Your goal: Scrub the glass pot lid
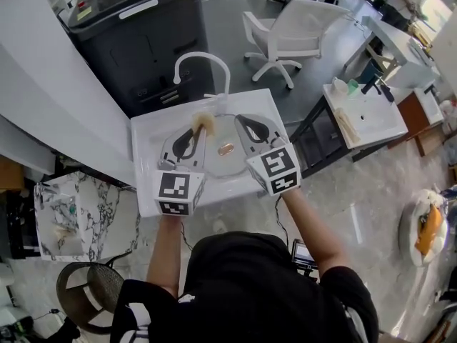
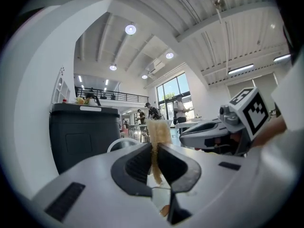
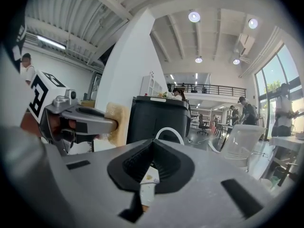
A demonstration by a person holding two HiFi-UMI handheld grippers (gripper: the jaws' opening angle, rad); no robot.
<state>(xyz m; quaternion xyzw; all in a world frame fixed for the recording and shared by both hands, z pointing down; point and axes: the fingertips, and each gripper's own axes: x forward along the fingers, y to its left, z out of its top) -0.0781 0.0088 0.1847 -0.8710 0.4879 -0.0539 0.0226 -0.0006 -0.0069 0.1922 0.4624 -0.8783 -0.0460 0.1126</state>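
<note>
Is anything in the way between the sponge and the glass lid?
No, nothing visible. The left gripper pinches the sponge right at the edge of the glass pot lid, which the right gripper seems to hold by its rim above the sink.

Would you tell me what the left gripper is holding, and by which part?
The left gripper pinches a tan scrubbing sponge by its near end; the far end sticks out past the fingertips.
</note>
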